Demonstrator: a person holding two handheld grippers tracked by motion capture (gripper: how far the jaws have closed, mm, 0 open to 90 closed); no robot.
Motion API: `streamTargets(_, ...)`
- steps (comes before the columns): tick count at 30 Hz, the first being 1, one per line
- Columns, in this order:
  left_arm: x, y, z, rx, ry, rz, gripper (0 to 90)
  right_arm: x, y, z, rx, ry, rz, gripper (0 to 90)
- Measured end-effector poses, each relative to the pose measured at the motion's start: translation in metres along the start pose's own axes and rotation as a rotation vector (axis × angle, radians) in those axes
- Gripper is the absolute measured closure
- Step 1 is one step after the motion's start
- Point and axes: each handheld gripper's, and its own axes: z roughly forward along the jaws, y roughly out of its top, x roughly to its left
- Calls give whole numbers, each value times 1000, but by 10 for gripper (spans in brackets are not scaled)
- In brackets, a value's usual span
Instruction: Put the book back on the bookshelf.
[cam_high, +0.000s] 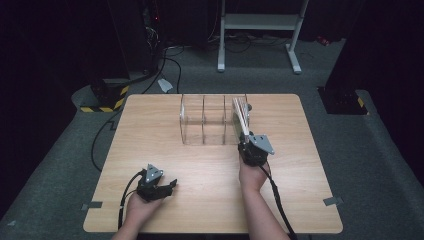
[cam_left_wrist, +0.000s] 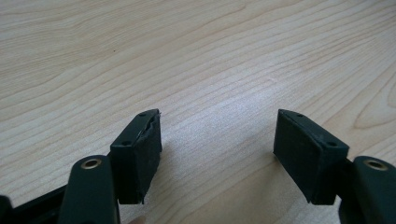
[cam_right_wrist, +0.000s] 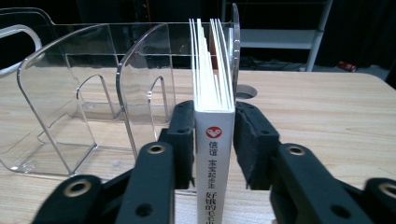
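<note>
A white book (cam_right_wrist: 214, 140) with a red logo and dark characters on its spine stands upright in the right-hand compartment of a clear plastic divider rack (cam_right_wrist: 70, 102). The high view places the book (cam_high: 241, 117) at the right end of the rack (cam_high: 205, 120), mid-table. My right gripper (cam_right_wrist: 214, 109) straddles the spine with a jaw on each side, close to the covers but not pressing on them. That same gripper (cam_high: 246, 142) sits just in front of the rack. Resting low at the near left, my left gripper (cam_high: 172, 184) has its jaws (cam_left_wrist: 217, 116) apart with only bare wood between them.
The wooden table (cam_high: 200, 200) has a small round hole (cam_right_wrist: 245, 92) behind the rack. The rack's other two compartments hold nothing. A white metal stand (cam_high: 260, 22) and cables lie on the dark floor beyond the far edge.
</note>
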Motion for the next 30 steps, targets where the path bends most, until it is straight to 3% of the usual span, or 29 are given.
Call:
streamTargets(3, 0, 0, 0, -1, 2, 5, 324, -2, -1, -2, -2, 15, 7, 561)
streamTargets(4, 0, 0, 0, -1, 2, 3, 324, -5, -2, -4, 7, 37, 15, 502)
streamTargets(10, 0, 0, 0, 6, 5, 10, 324, -10, -10, -15, 29, 78, 12, 473)
streamTargets(14, -1, 0, 0, 8, 8, 9, 324, -12, -19, -22, 42, 116, -8, 553)
streamTargets(19, -1, 0, 0, 6, 12, 7, 324, -11, -29, -25, 58, 124, -51, 751)
streamTargets(24, -1, 0, 0, 8, 12, 9, 324, -9, -33, -21, 71, 145, -71, 771)
streamTargets(30, -1, 0, 0, 6, 12, 7, 324, -9, -33, -15, 75, 131, -61, 750)
